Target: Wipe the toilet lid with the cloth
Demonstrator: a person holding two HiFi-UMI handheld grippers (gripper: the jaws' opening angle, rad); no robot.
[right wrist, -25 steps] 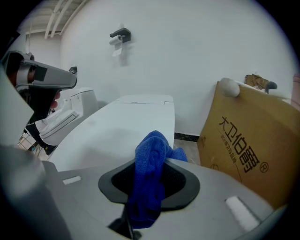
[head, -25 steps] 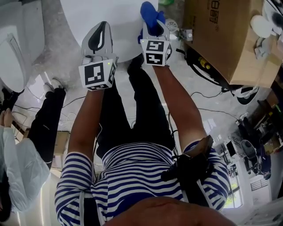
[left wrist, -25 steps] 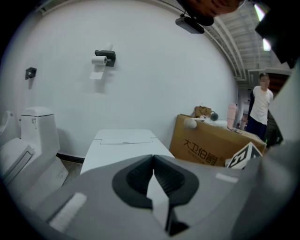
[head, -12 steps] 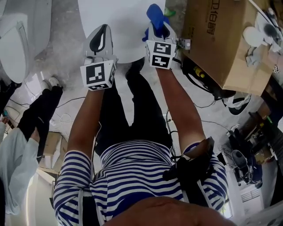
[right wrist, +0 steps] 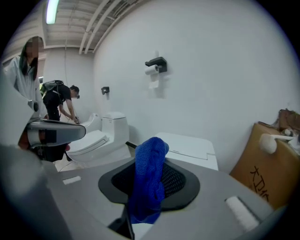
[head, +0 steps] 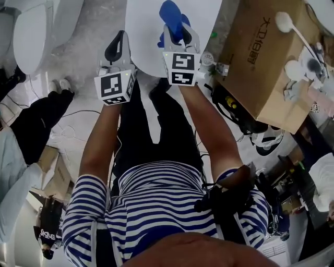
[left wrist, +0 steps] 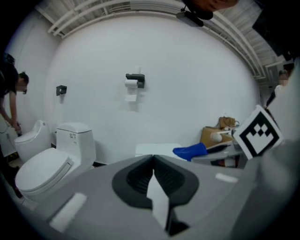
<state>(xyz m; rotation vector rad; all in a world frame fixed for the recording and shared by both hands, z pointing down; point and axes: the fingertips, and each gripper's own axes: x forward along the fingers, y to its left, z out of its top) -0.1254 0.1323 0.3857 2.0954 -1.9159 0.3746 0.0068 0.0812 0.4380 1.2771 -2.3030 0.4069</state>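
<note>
In the head view a white toilet lid (head: pixel 206 18) fills the top middle. My right gripper (head: pixel 176 28) hovers over its near part, shut on a blue cloth (head: pixel 170 11) that sticks up past the fingertips. The right gripper view has the blue cloth (right wrist: pixel 149 180) bunched between the jaws of my right gripper (right wrist: pixel 151 165), with the white toilet (right wrist: pixel 187 146) straight ahead. My left gripper (head: pixel 116 46) is at the lid's left edge. In its own view the left gripper (left wrist: pixel 152 158) is shut with nothing in it; the cloth (left wrist: pixel 190 151) shows to its right.
A second toilet (head: pixel 31 36) stands to the left, seen also as a toilet (left wrist: pixel 44 169) in the left gripper view. A large cardboard box (head: pixel 263 57) with a brush on it sits right of the lid. People (right wrist: pixel 58 105) work further left. Cables lie on the floor (head: pixel 245 112).
The head view has swung, so the toilet lid now sits further right and under the right gripper. Both grippers keep their grip states; the cloth stays in the right one.
</note>
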